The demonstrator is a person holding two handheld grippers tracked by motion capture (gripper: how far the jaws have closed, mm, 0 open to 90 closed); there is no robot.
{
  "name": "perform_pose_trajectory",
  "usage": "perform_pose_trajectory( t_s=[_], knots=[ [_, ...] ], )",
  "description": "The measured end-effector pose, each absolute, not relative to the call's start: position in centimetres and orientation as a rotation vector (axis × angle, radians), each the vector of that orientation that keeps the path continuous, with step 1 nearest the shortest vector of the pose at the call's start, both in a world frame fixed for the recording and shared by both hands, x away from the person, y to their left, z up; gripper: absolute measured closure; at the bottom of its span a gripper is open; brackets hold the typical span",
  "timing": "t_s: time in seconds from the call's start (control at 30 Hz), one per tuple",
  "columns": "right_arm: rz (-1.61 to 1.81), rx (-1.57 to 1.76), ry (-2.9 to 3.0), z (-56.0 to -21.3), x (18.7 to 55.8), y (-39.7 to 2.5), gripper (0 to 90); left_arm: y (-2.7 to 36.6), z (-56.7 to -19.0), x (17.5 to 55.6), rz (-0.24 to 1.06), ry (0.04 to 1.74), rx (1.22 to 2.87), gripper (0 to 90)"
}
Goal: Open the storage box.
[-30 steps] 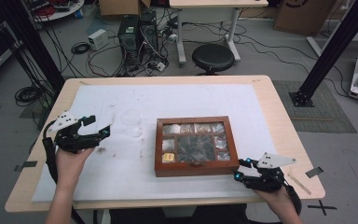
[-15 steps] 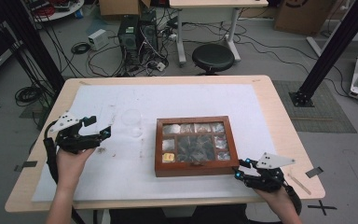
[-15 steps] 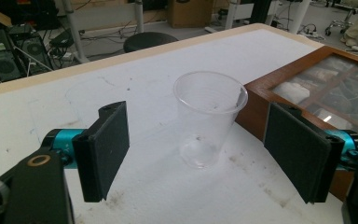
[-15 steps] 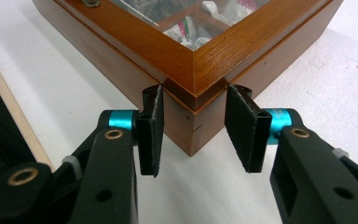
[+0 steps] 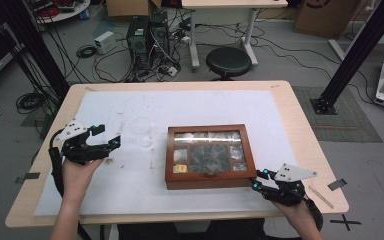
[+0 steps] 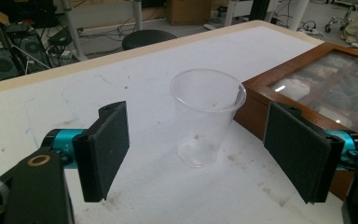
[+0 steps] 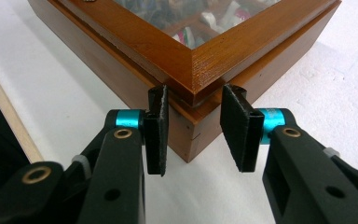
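the right gripper (image 7: 193, 128) points straight at one corner of a wooden display box (image 7: 121, 79) with a glass-paned lid (image 7: 200, 18). its two black jaws stand apart, one on each side of that corner, at the height of the seam where the lid meets the base. the left jaw is at the box's side, whether touching is hard to tell; the right one stands a little off it. small items show blurred under the glass. the box rests on a white sheet (image 7: 42, 107) covering the worktop (image 7: 9, 116), whose pale wooden edge shows at the left.

Brown wooden box (image 5: 209, 156), clear plastic cup (image 6: 207, 116), white table cover (image 5: 130, 185).
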State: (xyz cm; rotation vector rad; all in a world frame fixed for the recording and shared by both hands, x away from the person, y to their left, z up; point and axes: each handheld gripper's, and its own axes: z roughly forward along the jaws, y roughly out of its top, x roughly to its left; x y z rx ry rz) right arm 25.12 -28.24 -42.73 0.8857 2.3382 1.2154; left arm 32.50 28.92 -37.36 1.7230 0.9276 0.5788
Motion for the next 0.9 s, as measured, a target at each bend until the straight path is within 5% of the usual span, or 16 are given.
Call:
perform_pose_trajectory(
  t_s=[0.9],
  knots=[
    [1.322, 1.024, 2.178, -40.7, 26.2, -27.7, 60.2, 28.8, -37.3, 32.4, 0.567, 0.92, 1.723, 22.5]
  ],
)
